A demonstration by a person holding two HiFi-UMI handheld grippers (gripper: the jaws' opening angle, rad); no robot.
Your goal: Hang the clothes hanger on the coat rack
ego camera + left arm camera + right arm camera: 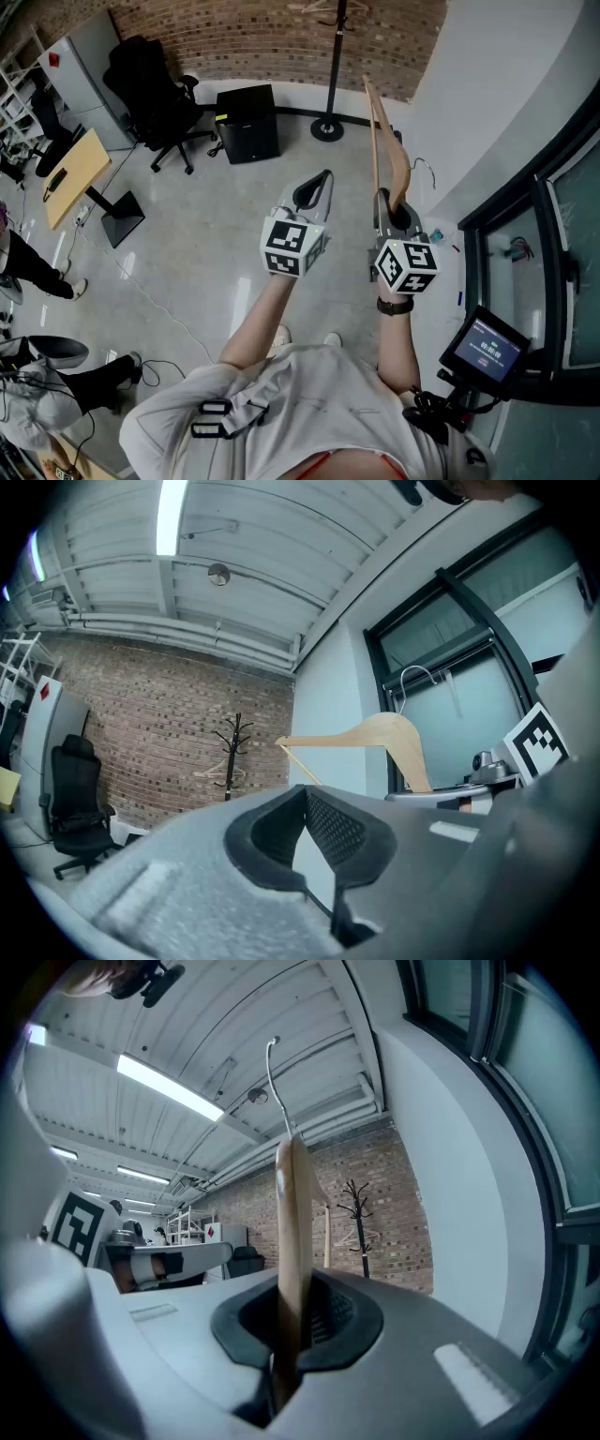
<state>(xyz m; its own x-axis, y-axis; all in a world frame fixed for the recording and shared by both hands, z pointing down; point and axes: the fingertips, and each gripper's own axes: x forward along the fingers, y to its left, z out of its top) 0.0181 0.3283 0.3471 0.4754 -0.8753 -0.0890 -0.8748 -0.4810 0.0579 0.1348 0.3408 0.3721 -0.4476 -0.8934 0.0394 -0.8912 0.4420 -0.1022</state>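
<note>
A wooden clothes hanger (382, 141) with a metal hook (274, 1072) stands upright in my right gripper (400, 217), which is shut on its lower arm. In the right gripper view the hanger (292, 1232) rises edge-on between the pads of that gripper (298, 1321). My left gripper (315, 192) is beside it on the left, level, its jaws a little apart and open with nothing between them (314, 841). The hanger (375, 738) shows to its right. The black coat rack (333, 66) stands far ahead by the brick wall (359, 1218) (236, 752), with a pale hanger on it.
A black office chair (150, 84), a black cabinet (247, 122) and a wooden desk (75, 173) stand at the left. The white wall and dark window frames (525, 216) run along the right, with a small monitor (487, 347). A person's legs show at the far left edge.
</note>
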